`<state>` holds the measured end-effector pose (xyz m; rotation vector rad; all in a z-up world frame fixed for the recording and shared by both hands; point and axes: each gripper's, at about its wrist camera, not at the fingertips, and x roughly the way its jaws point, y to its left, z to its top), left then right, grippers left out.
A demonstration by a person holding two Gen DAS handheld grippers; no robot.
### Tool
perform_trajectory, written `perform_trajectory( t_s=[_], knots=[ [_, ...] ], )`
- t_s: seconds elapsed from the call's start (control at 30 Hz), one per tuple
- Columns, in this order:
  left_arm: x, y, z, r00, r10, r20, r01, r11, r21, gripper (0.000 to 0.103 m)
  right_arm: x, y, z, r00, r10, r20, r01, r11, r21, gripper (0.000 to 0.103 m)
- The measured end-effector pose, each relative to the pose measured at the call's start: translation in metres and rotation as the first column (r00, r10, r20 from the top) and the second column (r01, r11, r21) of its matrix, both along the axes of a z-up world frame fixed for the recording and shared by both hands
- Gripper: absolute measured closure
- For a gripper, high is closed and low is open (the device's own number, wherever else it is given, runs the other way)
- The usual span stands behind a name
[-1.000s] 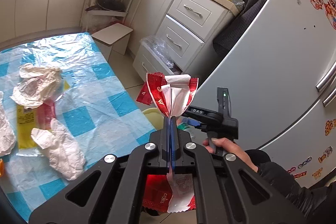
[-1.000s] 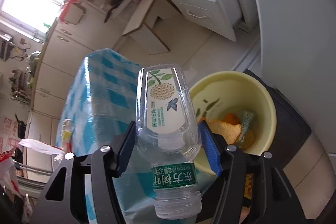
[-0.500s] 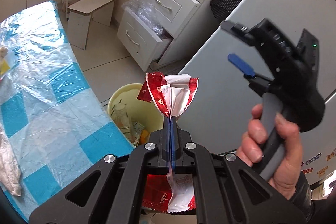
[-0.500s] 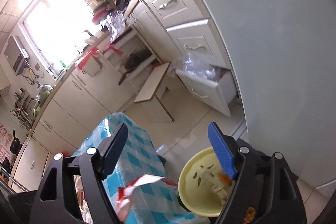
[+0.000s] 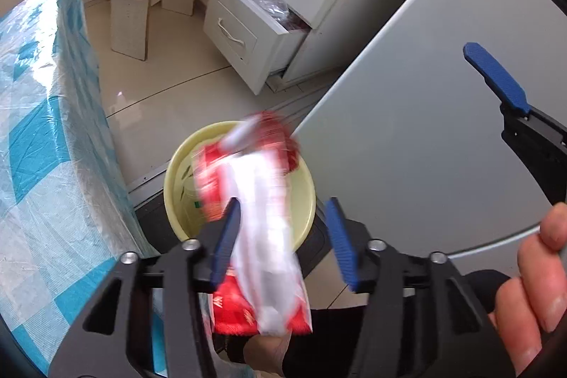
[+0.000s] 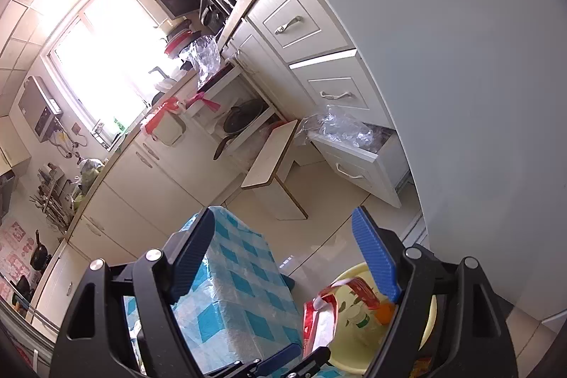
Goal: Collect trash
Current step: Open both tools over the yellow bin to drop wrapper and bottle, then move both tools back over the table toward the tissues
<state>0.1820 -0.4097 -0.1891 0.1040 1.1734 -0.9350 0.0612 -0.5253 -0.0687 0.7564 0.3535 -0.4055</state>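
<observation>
A red and white snack wrapper (image 5: 255, 208), blurred, hangs loose between the jaws of my left gripper (image 5: 281, 204), which are opening; the right pad stands clear of it. It is right above the yellow bin (image 5: 177, 172) on the floor. The right wrist view shows the same wrapper (image 6: 319, 317) over the bin (image 6: 345, 275), where a clear bottle (image 6: 361, 317) and orange scraps lie. My right gripper (image 6: 283, 213) is open and holds nothing, raised above the bin and table. One of its blue pads (image 5: 496, 77) shows at the right of the left wrist view.
The table with a blue checked plastic cloth (image 5: 42, 130) stands just left of the bin. The grey fridge (image 5: 425, 130) is close on the right. Behind are an open drawer (image 5: 248, 34) stuffed with plastic bags and a low white stool (image 5: 141, 6).
My left gripper came down over the bin and its jaws parted, freeing the wrapper. My right gripper dropped the bottle into the bin, then lifted and tipped up.
</observation>
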Motion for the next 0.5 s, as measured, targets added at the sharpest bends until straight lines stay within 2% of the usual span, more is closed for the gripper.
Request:
perform_trajectory(
  t_s=[0.2,0.37,0.43,0.5],
  knots=[
    [0.002,0.018,0.009,1.0,0.014,-0.005,-0.014,1.0,-0.027,0.046,0.001,0.001,-0.001,1.0,0.004,0.003,-0.004,1.0,0.007,0.026],
    [0.016,0.048,0.02,0.996,0.081,-0.034,-0.084,0.994,-0.071,0.045,0.001,-0.001,-0.004,1.0,0.005,0.002,-0.005,1.0,0.025,0.026],
    [0.019,0.062,0.026,0.994,0.105,-0.035,-0.108,0.99,-0.087,0.045,0.004,-0.002,-0.008,0.999,-0.001,-0.038,0.002,1.0,0.021,0.026],
    [0.02,0.075,0.031,0.991,0.126,-0.034,-0.129,0.987,-0.099,0.044,0.019,-0.004,-0.021,0.987,0.027,-0.16,-0.023,0.999,0.027,0.024]
  ],
)
